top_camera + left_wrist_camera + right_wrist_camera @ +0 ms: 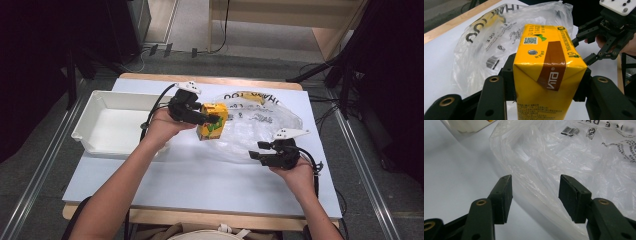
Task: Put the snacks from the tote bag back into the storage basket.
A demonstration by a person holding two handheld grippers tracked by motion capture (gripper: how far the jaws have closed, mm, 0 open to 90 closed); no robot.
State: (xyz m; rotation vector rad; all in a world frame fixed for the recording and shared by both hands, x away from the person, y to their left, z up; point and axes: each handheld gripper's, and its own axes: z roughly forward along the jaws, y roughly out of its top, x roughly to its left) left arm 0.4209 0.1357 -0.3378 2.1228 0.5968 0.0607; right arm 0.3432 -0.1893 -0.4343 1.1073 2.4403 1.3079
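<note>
A yellow drink carton (213,120) with a brown stripe and green print is held above the white table, just left of a crumpled clear plastic bag (257,125). My left gripper (207,119) is shut on the carton (549,72), its pads pressing both sides. My right gripper (256,151) hovers at the bag's near edge, open. In the right gripper view its two black pads (504,196) stand apart with the bag's rim (541,192) in the gap, not pinched. The right gripper (584,42) also appears beyond the carton.
A white plastic bin (115,122) stands at the table's left, beside my left forearm. The bag carries black lettering (252,97) and a barcode (492,61). Bare white table (210,175) stretches along the near side. Cables and stand legs lie on the floor beyond.
</note>
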